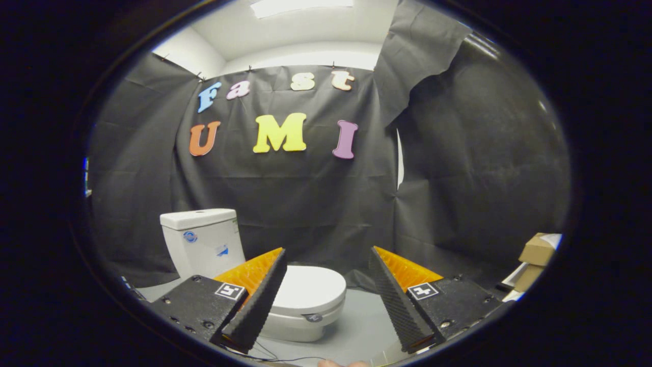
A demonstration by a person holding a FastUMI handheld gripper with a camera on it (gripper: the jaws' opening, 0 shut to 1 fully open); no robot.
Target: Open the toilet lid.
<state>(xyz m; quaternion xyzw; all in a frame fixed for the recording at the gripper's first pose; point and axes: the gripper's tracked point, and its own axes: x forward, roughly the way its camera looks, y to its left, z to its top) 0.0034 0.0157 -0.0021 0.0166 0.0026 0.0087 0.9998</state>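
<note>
A white toilet stands on the grey floor, its tank (202, 239) against the black cloth wall. Its lid (309, 288) lies flat and closed over the bowl (300, 323). My gripper (327, 252) hovers above and short of the toilet, open, with nothing between its two black ribbed fingers (260, 300). The left finger overlaps the lid's left side in the view; the lid's front rim shows in the gap between the fingers, lower down. The right finger (397, 300) sits over bare floor to the right of the bowl.
Cardboard boxes (537, 252) sit stacked at the far right by the cloth wall. Grey floor (364, 321) spreads to the right of the toilet. Black cloth hangs behind and to both sides. A fingertip (333, 363) shows below the gripper.
</note>
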